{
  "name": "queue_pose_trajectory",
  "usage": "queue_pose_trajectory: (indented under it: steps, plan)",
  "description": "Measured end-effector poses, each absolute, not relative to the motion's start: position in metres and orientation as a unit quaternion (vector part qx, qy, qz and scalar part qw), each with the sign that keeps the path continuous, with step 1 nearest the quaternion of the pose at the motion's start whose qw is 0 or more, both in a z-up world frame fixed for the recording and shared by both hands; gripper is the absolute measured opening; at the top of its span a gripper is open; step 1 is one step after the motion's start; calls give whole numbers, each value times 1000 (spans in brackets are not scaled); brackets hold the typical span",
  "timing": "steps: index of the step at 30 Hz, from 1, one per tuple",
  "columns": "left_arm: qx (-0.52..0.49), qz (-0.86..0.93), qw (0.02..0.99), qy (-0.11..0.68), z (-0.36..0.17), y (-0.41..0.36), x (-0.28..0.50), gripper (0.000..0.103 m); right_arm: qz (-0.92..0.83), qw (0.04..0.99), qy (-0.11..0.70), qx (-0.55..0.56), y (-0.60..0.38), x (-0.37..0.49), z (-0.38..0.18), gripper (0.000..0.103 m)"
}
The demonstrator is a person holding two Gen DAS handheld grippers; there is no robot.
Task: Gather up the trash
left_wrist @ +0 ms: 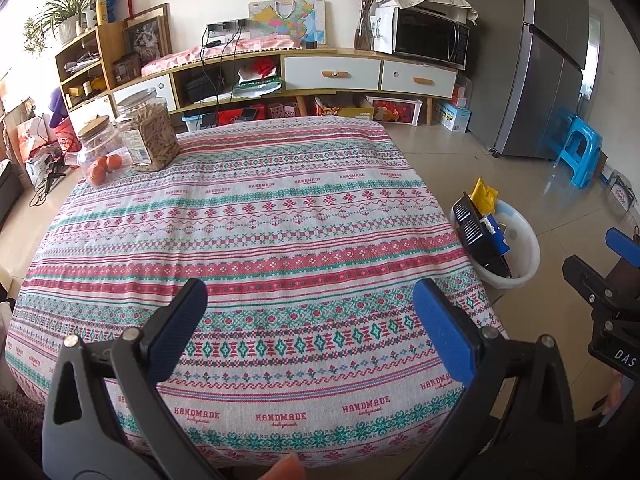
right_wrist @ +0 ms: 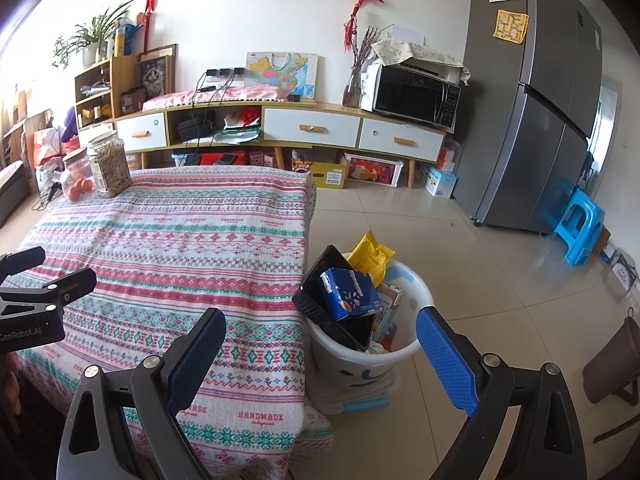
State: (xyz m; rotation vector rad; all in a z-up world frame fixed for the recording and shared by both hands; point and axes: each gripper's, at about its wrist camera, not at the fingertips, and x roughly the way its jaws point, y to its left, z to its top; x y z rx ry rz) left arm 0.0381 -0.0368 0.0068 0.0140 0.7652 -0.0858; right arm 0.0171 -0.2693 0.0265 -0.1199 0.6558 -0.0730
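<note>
A white plastic bin (right_wrist: 360,364) stands on the floor beside the table's right side. It holds a blue snack box (right_wrist: 348,292), a black tray (right_wrist: 320,304), a yellow bag (right_wrist: 370,256) and other packaging. The same bin (left_wrist: 516,248) shows at the right of the left wrist view. My left gripper (left_wrist: 312,328) hovers open over the near part of the patterned tablecloth (left_wrist: 256,220), nothing between its fingers. My right gripper (right_wrist: 320,360) is open and empty, low over the table's right edge and the bin. The right gripper (left_wrist: 608,292) also appears at the left wrist view's right edge.
Two glass jars (left_wrist: 148,136) and some oranges (left_wrist: 106,166) sit at the table's far left corner. A long sideboard (right_wrist: 312,128) with a microwave (right_wrist: 416,94) runs along the wall. A grey fridge (right_wrist: 532,112), a blue stool (right_wrist: 576,224) and a brown bin (right_wrist: 612,360) stand right.
</note>
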Motion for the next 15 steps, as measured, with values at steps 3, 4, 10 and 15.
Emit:
queue_pose_trajectory:
  steps: [3,4,10,15]
  plan:
    - [4,-44,925,377,6,-37,38,102,-35,944,322,-59,-269,17,26,97]
    - [4,-45,925,377,6,-37,38,102,-34,944,322,-59,-268,17,26,97]
    - [2,-54,921,385,5,-40,39,102,-24,942,329,-57,-263,19,25,97]
    - [1,-60,917,394,4,-44,41,102,-13,939,338,-61,-257,24,23,97]
